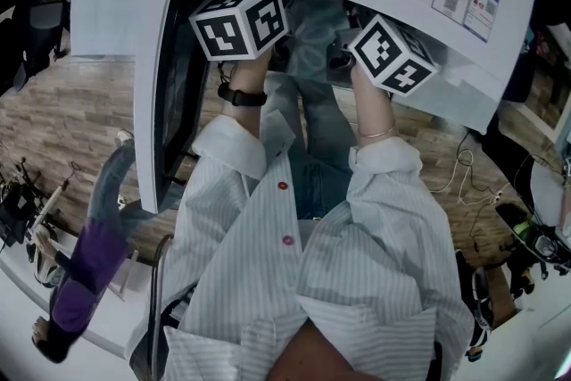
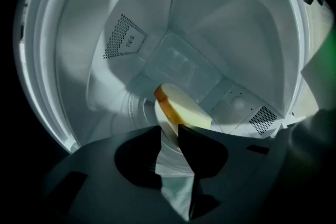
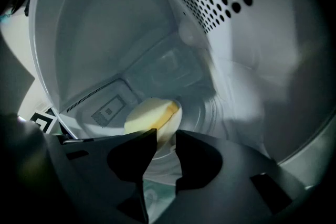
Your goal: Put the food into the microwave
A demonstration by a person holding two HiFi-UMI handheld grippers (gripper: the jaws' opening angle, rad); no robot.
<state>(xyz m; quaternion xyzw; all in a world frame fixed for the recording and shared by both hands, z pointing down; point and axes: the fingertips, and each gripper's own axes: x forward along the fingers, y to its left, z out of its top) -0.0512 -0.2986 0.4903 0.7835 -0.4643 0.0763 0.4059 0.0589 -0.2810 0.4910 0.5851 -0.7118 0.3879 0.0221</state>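
left gripper view: left gripper (image 2: 169, 132) reaches into the white microwave (image 2: 131, 39) cavity. the food (image 2: 184, 108), a pale yellow slice with an orange-brown edge, lies on a white plate (image 2: 169, 157) just beyond the jaw tips and a little to their right. jaws stand partly apart; the plate's near rim sits in the gap between them, and neither pad clearly presses on it. nothing else is between the jaws. the ribbed turntable (image 2: 128, 106) shows left of the plate; cannot tell whether the plate lies flat on it

right gripper view: right gripper (image 3: 166, 136) is in the same cavity, seen from the other side. the food lies just past the tips and slightly left of them, with its orange edge to the right. jaws are partly apart here too; the plate's rim fills the gap between them, with no firm pinch visible

head view: both grippers' tips are hidden inside the microwave; only the left marker cube (image 1: 239, 22) and the right marker cube (image 1: 393, 55) show at the opening, side by side and apart. the door (image 1: 147, 103) hangs open at the left. food and plate are out of sight here
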